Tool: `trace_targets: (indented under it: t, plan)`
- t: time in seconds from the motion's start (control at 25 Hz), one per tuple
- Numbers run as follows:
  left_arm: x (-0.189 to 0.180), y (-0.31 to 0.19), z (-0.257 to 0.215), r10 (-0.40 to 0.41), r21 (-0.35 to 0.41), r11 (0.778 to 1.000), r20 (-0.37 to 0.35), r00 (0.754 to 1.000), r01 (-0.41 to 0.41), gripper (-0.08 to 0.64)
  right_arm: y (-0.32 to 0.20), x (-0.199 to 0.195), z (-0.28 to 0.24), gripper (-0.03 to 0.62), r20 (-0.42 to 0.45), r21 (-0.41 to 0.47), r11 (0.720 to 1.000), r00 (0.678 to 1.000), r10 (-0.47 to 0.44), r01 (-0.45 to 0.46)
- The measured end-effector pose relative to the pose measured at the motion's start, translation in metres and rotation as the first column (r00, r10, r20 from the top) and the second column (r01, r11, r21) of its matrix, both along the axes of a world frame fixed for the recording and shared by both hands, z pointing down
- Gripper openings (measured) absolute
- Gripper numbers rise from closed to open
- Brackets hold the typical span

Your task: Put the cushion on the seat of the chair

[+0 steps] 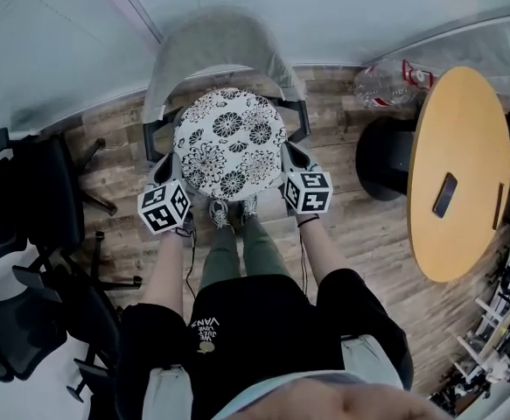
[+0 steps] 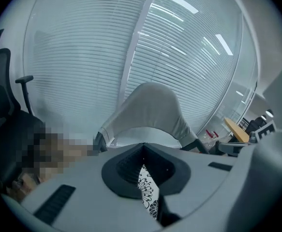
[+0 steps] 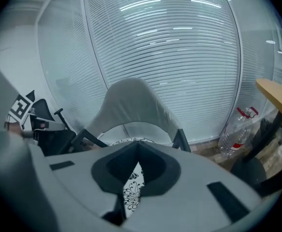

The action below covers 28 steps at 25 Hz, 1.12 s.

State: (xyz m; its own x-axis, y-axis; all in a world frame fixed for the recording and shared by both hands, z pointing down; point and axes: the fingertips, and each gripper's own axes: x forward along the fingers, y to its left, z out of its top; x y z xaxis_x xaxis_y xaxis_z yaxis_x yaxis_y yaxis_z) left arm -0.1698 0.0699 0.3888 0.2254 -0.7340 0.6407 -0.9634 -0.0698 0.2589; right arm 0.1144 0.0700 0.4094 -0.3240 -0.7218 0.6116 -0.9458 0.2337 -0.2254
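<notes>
Holding the cushion (image 1: 228, 144) with both grippers, one on each side. It's round, white with a black flower print, and lies roughly flat in front of me. The left gripper (image 1: 178, 180) is clamped on its left edge and the right gripper (image 1: 286, 171) on its right edge. The left gripper view shows those jaws closed with a strip of printed fabric pinched between them (image 2: 148, 190), and it's the same in the right gripper view (image 3: 132, 187). So both have a firm pinch on the cushion and neither is empty. The chair (image 1: 224, 46) is straight ahead, grey curved backrest facing me and dark armrests either side. From the head view the cushion covers the seat area between the armrests, so the seat itself is hidden. I can't tell whether the cushion is touching the seat, but it looks to be held in the air above it. My read is that I'm mid-carry, with the cushion grasped and lined up with the chair but not yet set down. Next I'd move both grippers forward together, keep the cushion level and centred between the armrests, lower it until it rests on the seat, then open both grippers and back out. The risks are catching an armrest or dropping one side first, which would leave it skewed. Other stuff nearby: black office chairs (image 1: 27, 199) at left, a clear plastic bottle (image 1: 390, 81) on the wood floor at right, and a round wooden surface (image 1: 460, 234) further right.
</notes>
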Motion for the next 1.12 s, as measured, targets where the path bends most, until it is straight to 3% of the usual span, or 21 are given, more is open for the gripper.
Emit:
trace_targets:
  t: [0.48,1.12]
  plan:
    - [0.015,-0.001,-0.074,0.043,0.112,0.993,0.019,0.999,-0.045,0.011,-0.008,-0.008,-0.080,0.017,0.002,0.129,0.991,0.999,-0.046,0.046]
    - [0.021,0.011,-0.142,0.065,0.230,0.971,0.025,0.998,-0.069,0.011,-0.001,-0.001,-0.171,0.017,0.033,0.298,0.954,0.999,-0.039,0.028]
